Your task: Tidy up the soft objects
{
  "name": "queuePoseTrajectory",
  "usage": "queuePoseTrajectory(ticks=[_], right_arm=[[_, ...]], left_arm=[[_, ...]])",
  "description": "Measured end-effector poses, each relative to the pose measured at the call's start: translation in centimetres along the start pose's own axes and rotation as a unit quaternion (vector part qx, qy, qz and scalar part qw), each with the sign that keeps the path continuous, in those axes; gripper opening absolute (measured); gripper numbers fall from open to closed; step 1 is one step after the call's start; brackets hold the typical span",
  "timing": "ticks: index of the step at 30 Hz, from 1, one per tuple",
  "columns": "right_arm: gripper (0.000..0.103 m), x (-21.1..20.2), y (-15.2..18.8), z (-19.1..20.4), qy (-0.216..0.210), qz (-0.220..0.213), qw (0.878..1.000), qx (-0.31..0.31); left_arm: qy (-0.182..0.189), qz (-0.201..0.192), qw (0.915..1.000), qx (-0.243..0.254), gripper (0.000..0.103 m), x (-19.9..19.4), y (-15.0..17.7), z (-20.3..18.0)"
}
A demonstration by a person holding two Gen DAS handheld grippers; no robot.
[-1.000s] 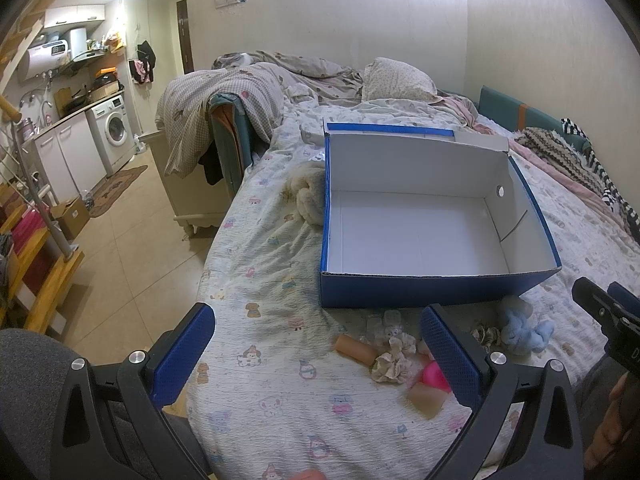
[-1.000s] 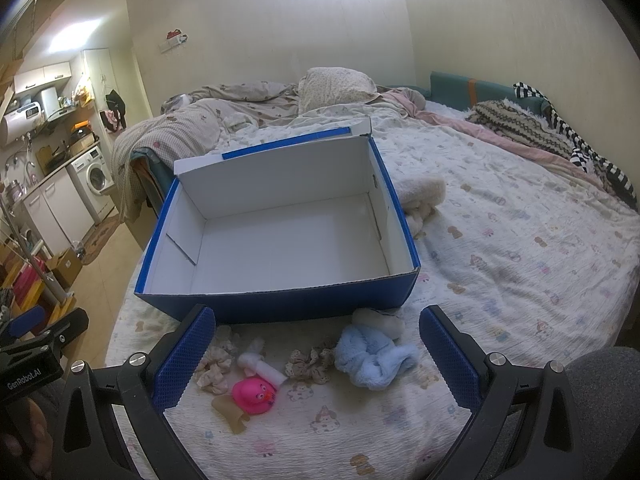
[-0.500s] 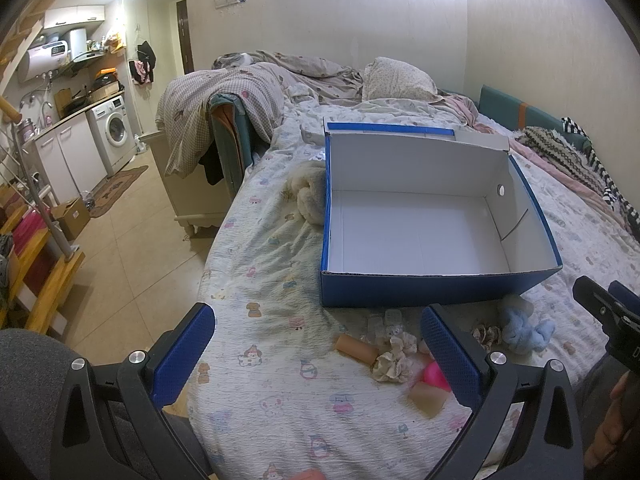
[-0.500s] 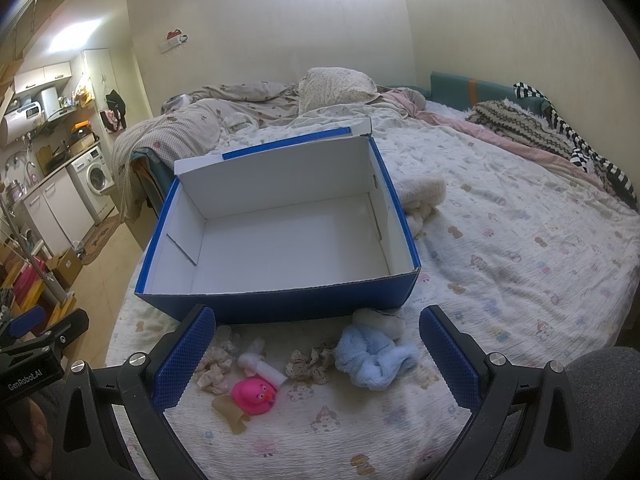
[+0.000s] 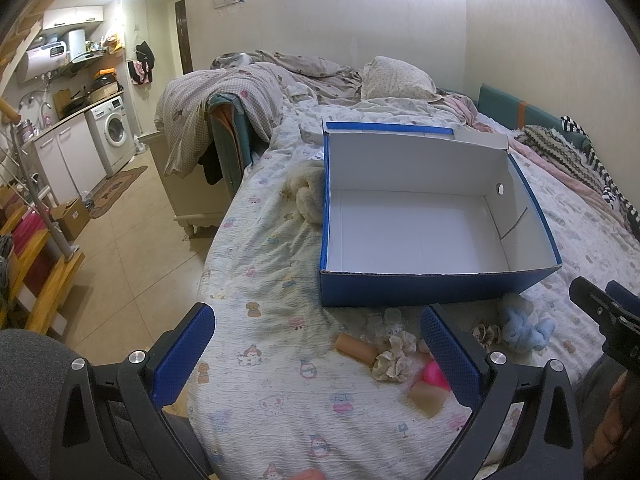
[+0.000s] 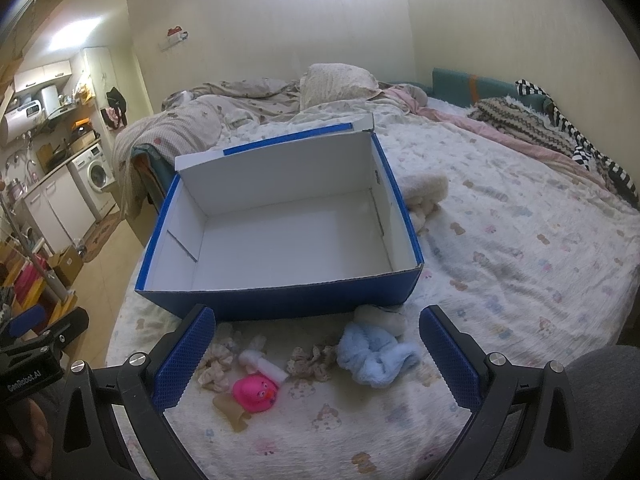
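Note:
An empty blue box [image 5: 420, 292] [image 6: 280, 302] with white inside stands open on the bed. In front of it lie small soft things: a light blue plush [image 6: 374, 354] [image 5: 524, 326], a pink toy duck [image 6: 254, 392] [image 5: 434, 374], beige scrunchies [image 6: 314, 362] [image 5: 392, 362], a white tube [image 6: 264, 366] and tan pieces [image 5: 356, 346] [image 6: 232, 408]. My left gripper [image 5: 318, 354] hovers open above the bed's near edge, left of the pile. Held above the pile, my right gripper [image 6: 316, 356] is open too and holds nothing.
A cream fluffy plush [image 5: 310, 196] [image 6: 424, 192] lies beside the box. Rumpled quilts and a pillow [image 5: 396, 78] fill the bed's far end; striped clothing [image 6: 560, 132] lies along the wall. The floor [image 5: 132, 236], a washing machine [image 5: 114, 136] and a wooden rack [image 5: 36, 280] are left.

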State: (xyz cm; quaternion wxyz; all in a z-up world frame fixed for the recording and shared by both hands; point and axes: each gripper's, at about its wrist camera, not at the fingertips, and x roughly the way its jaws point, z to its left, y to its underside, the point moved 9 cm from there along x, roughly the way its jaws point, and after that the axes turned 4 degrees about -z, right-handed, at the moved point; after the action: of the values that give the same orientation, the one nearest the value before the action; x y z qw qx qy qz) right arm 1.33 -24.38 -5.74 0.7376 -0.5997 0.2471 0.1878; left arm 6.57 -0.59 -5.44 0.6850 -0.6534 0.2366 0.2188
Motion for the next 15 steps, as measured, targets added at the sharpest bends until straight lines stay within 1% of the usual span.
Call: queuePoseTrajectory(ticks=[5, 7, 10, 12, 13, 15], right_arm=[[0.103, -0.2, -0.4, 0.2, -0.005, -0.001, 1.0, -0.001], [0.103, -0.2, -0.8, 0.5, -0.017, 0.003, 1.0, -0.003], [0.103, -0.3, -1.5, 0.8, -0.032, 0.011, 0.999, -0.001], [0.103, -0.1, -1.9, 0.7, -0.043, 0.027, 0.999, 0.002], [0.103, 0.2, -2.0, 0.7, -0.045, 0.038, 0.998, 0.0], [0.103, 0.9, -1.9, 0.5, -0.043, 0.068, 0.997, -0.011]], left_arm=[[-0.006, 0.007, 1.0, 0.001, 0.103, -0.1, 0.1, 0.2], [-0.005, 0.012, 0.9999, 0.001, 0.103, -0.1, -0.1, 0.4], [-0.014, 0.028, 0.9995, 0.005, 0.103, 0.3, -0.2, 1.0], [-0.021, 0.041, 0.9989, 0.008, 0.103, 0.9, -0.2, 1.5], [-0.034, 0.055, 0.9979, 0.012, 0.103, 1.4, 0.0, 1.9], [-0.039, 0.082, 0.9959, 0.007, 0.103, 2.5, 0.3, 2.6]])
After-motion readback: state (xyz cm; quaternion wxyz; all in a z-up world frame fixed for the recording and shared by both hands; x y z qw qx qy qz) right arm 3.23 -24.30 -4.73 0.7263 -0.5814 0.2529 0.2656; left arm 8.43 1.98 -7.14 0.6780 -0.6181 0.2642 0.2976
